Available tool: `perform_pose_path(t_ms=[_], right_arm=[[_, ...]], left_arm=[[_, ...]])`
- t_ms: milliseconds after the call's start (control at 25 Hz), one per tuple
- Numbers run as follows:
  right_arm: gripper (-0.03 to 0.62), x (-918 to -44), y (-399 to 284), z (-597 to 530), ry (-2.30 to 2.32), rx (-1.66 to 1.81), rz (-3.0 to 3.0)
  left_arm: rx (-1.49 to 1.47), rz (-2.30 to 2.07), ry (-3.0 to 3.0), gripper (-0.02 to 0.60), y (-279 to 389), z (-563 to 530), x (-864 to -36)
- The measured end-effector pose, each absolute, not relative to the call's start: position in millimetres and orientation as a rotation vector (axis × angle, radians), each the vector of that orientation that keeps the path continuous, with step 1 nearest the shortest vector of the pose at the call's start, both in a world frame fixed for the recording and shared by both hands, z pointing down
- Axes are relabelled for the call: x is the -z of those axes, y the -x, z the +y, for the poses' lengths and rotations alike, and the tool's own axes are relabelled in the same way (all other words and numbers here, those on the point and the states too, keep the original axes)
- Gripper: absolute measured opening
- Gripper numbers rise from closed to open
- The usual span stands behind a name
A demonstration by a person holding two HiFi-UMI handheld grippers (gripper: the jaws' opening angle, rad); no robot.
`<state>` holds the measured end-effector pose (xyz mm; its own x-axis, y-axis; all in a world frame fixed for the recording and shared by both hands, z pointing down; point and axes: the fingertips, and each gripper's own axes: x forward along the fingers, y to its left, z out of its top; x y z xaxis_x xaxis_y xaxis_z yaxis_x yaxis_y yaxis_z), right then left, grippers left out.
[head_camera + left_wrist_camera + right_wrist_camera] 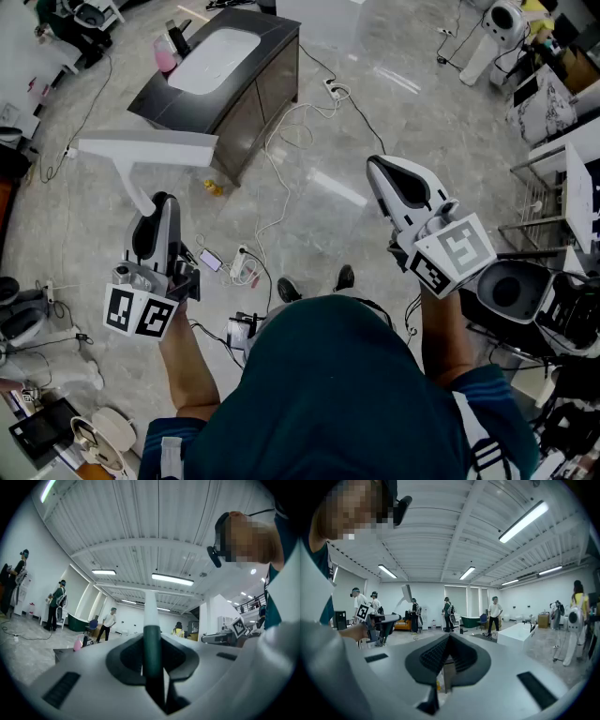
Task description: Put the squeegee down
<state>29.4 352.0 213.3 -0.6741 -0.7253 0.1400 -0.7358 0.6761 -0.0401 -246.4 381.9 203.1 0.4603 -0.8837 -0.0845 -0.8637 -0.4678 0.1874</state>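
Observation:
The squeegee [141,150] has a long white blade and a handle that is white above and dark below. My left gripper [161,202] is shut on the dark green part of the handle and holds the squeegee up over the floor, blade level. In the left gripper view the handle [151,620] stands upright between the jaws of the left gripper [151,637]. My right gripper [377,167] is held out to the right, shut, with nothing in it. In the right gripper view, where the right gripper [449,638] has its tips together, the squeegee [407,592] shows at the left.
A dark cabinet [267,80] with a white basin and a pink bottle [165,54] stands ahead on the grey floor. Cables [281,141], a power strip and a phone lie below. Equipment crowds the right side [553,112]. Several people [493,613] stand near a white tub [518,632].

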Motion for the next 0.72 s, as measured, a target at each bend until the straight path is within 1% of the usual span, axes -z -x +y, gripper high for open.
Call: perform_pose_path(t_ms=[720], right_arm=[[0.005,-220.9,-14.2,351.3,-1.268,-0.204,-2.790]], left_arm=[[0.226,-1.562,-2.605,0.064,262.2,377.9,-209.1]])
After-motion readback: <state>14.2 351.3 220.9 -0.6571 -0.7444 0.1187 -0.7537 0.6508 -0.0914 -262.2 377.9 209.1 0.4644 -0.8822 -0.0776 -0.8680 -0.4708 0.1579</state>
